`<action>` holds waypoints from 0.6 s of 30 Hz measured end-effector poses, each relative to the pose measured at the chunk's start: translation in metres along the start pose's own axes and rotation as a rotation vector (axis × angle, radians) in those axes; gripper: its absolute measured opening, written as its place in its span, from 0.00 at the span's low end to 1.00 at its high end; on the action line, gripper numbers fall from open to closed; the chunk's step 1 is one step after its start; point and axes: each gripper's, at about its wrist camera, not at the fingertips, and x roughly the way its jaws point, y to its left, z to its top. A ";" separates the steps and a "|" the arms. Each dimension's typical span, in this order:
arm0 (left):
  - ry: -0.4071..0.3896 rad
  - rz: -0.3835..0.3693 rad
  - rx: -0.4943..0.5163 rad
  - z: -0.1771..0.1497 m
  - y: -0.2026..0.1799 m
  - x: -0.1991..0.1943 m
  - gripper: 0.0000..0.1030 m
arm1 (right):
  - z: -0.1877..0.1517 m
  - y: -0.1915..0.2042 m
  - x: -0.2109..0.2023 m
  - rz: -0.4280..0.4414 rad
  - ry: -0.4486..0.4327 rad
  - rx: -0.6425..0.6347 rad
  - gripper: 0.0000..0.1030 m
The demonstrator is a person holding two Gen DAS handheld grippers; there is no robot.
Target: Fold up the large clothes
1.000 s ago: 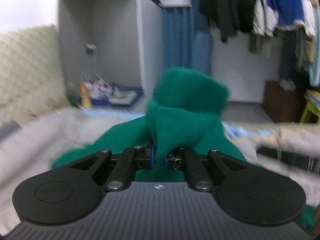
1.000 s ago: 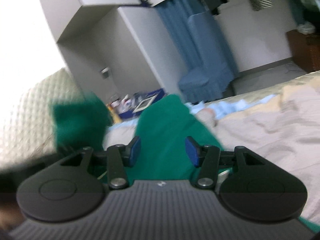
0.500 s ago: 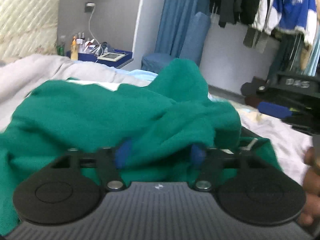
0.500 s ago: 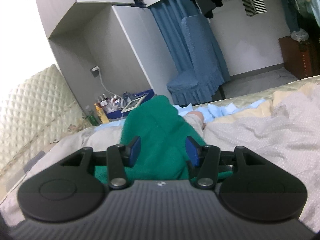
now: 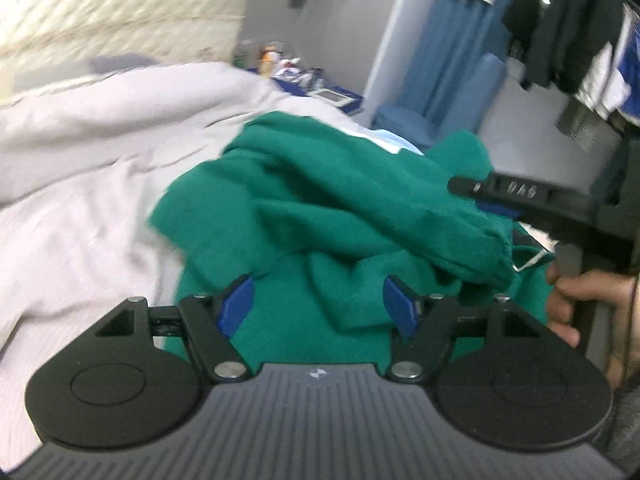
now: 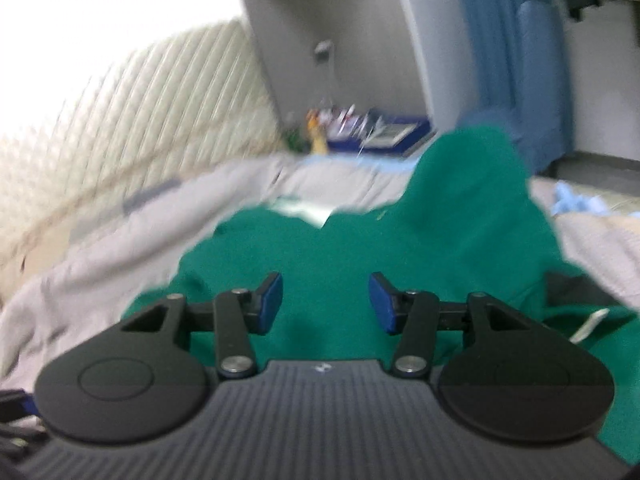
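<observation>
Two spread grippers, left point(image 5: 318, 304) and right point(image 6: 325, 302) (empty), over green garment point(image 5: 320, 208)

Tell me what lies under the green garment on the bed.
The green garment lies crumpled on a grey quilt, with a light blue cloth showing at its far edge. Whatever is directly beneath its bunched middle is covered.

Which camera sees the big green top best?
The left wrist view: the green top shows sharper there, with its folds visible. The right wrist view shows it blurry, heaped on the grey bedding.
</observation>
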 end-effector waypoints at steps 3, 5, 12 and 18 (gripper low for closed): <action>0.012 0.026 -0.034 -0.012 0.017 -0.005 0.73 | -0.009 0.010 0.015 -0.003 0.078 -0.049 0.50; 0.006 0.038 -0.029 -0.015 0.025 -0.004 0.73 | -0.015 0.013 0.027 -0.025 0.117 -0.059 0.46; 0.042 -0.025 -0.053 -0.011 0.050 0.003 0.73 | -0.030 0.000 0.066 -0.089 0.265 -0.025 0.42; 0.101 -0.063 -0.083 -0.012 0.078 0.017 0.73 | -0.031 0.000 0.075 -0.114 0.287 0.007 0.42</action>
